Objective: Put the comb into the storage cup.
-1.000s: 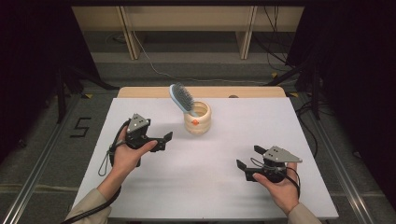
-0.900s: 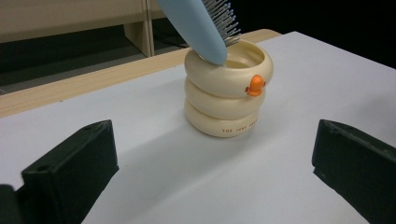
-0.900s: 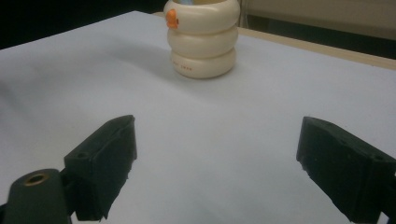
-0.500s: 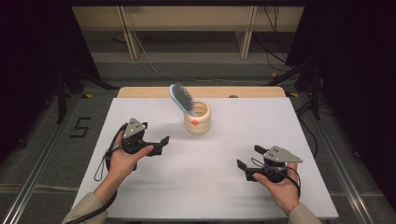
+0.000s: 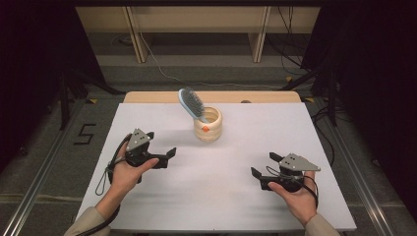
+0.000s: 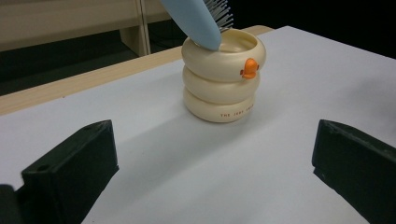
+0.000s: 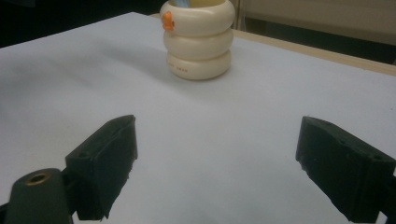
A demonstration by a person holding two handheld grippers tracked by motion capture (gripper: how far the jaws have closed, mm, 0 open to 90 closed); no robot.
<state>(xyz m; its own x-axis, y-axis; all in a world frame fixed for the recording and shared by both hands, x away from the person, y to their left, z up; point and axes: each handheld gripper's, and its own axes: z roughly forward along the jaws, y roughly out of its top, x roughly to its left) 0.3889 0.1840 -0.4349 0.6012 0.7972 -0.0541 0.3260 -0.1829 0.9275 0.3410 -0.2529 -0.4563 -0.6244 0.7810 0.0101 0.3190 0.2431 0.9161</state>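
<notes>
- White surface (image 5: 221, 196) carries everything.
- Cream ringed holder (image 5: 207, 125) stands near its far edge, centre.
- Blue hairbrush (image 5: 192, 103) leans inside it, handle apparently down.
- Left hand-held gripper (image 5: 164, 156) and right hand-held gripper (image 5: 263, 164): both spread wide, gripping nothing.

Blue hairbrush (image 5: 191, 103) — bristles up, tilted — in cream ringed cup (image 5: 208, 124)

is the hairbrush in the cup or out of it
In. The blue hairbrush stands handle-down in the cream ringed cup, its bristle head leaning out over the rim. Neither gripper touches it.
</notes>
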